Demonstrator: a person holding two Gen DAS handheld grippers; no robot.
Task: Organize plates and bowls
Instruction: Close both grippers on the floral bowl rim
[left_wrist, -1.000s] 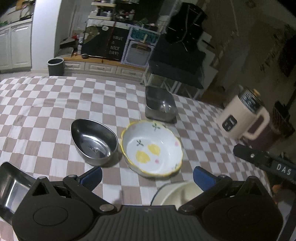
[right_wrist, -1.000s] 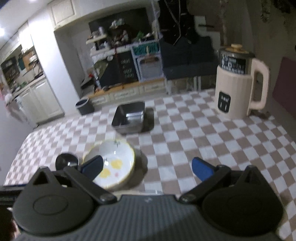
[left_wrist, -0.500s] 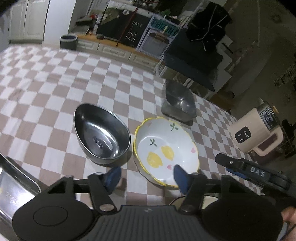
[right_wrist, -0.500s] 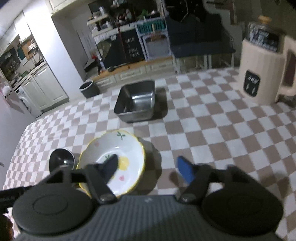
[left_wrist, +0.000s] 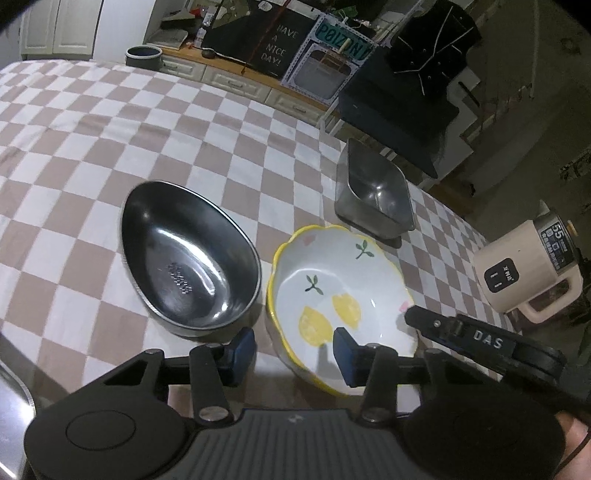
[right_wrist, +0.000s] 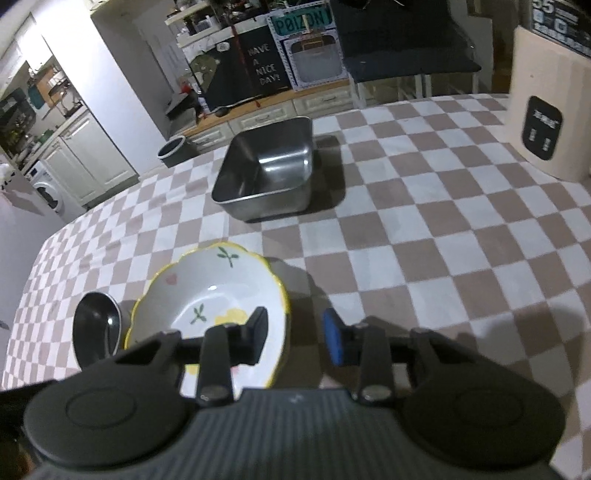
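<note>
1. Where the checked cloth covered it, the desk (left_wrist: 110, 122) carried everything: an oval steel bowl (left_wrist: 188, 258), just beside it a scalloped ceramic bowl (left_wrist: 340, 295) with a yellow rim and painted lemons, a square steel container (right_wrist: 267, 177) further back, and a cream kettle (left_wrist: 524, 273) well apart near the edge.
2. The ceramic bowl sat near the front of the desk, both grippers at it. Judged stiff, glazed and slippery, fairly heavy and prone to chipping; best taken by the rim wall, one finger inside and one outside, on opposite sides.
3. The steel bowl looked light, rigid and slick, and should survive a knock.
4. The left gripper (left_wrist: 293, 352) had just been closing. Its fingers straddled the near rim of the ceramic bowl, one outside over the cloth and one inside; the pads did not yet press on the wall, as far as the left wrist view showed.
5. The right gripper (right_wrist: 295, 338) had likewise been closing, and straddled the rim on its own side with a gap remaining at each finger.
6. Writing read: "HAVE A NICE DAY!" on a black board (right_wrist: 264, 66), "POIZON" on a teal sign (right_wrist: 301, 22), "DAS" on the right gripper's arm seen from the left, "55" on the kettle.
</note>
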